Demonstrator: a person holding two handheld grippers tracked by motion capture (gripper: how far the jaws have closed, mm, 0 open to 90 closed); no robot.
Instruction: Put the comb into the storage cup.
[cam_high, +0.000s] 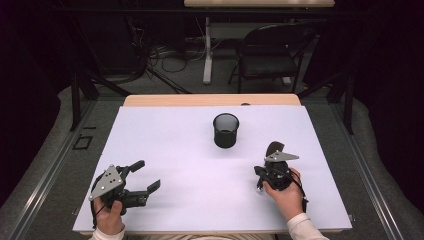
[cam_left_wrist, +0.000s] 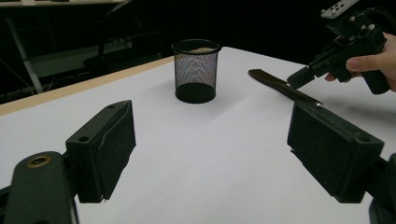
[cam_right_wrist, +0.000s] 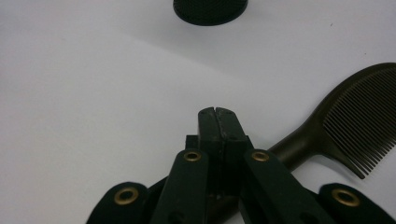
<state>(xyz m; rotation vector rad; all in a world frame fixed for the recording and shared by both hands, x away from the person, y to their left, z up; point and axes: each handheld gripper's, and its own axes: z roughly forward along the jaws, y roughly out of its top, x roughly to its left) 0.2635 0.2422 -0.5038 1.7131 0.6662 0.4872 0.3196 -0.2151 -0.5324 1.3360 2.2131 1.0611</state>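
Observation:
A dark comb (cam_right_wrist: 355, 121) lies flat on the white table (cam_high: 175, 150), its toothed head (cam_high: 274, 148) pointing away from me. My right gripper (cam_right_wrist: 218, 112) is shut, its pads meeting with no gap, and the comb's handle (cam_left_wrist: 275, 83) runs underneath the jaws. I cannot tell whether the handle is pinched. In the left gripper view the right gripper (cam_left_wrist: 294, 81) has its tip down on the handle. A black mesh cup (cam_high: 226, 130) stands upright farther back at the centre. My left gripper (cam_high: 148, 174) rests at the near left, open and holding nothing (cam_left_wrist: 210, 149).
The cup (cam_left_wrist: 196, 70) stands a short way beyond the comb, slightly to its left. The table's far wooden edge (cam_high: 210, 100) lies behind it. A folding chair (cam_high: 272, 50) and cables stand on the floor past the table.

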